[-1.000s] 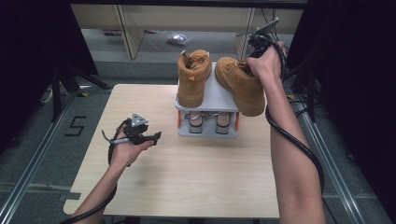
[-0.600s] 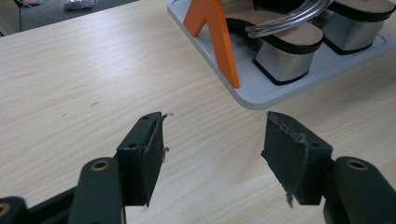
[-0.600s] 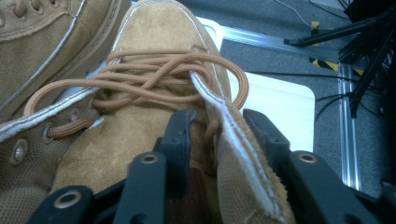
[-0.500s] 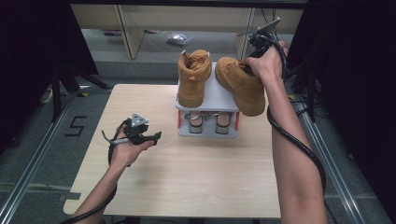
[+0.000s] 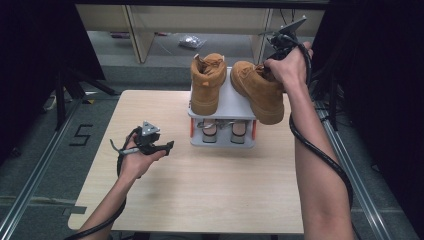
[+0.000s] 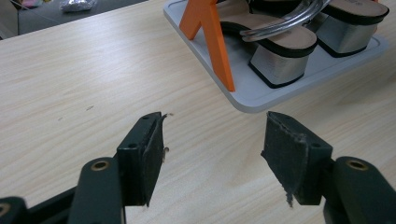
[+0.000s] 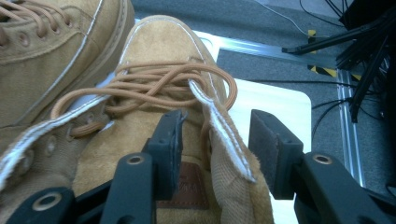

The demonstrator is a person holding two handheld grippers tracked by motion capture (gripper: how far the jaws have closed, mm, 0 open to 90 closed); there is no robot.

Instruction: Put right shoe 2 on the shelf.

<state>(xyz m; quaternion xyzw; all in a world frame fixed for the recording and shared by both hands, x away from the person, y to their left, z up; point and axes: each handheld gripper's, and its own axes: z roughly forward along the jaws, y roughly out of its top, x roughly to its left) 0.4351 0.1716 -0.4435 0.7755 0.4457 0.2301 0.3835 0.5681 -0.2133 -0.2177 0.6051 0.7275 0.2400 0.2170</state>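
Observation:
Two tan lace-up boots stand on top of a grey shoe rack (image 5: 231, 106) at the table's far side. The left boot (image 5: 207, 82) (image 7: 51, 32) is upright. The right boot (image 5: 257, 92) (image 7: 159, 60) overhangs the rack's right edge. My right gripper (image 5: 270, 62) (image 7: 217, 119) sits at the right boot's collar. Its jaws have just been opening and now stand apart, with the collar's edge and laces loose between them. My left gripper (image 5: 169, 145) (image 6: 212, 121) hovers open over the bare table, left of the rack, with nothing between its pads.
A pair of silver-heeled sandals (image 5: 224, 128) (image 6: 280, 44) fills the rack's lower shelf, beside an orange support (image 6: 212, 39). Metal rails run along both sides of the wooden table (image 5: 210, 185). Shelving and a floor lie beyond the far edge.

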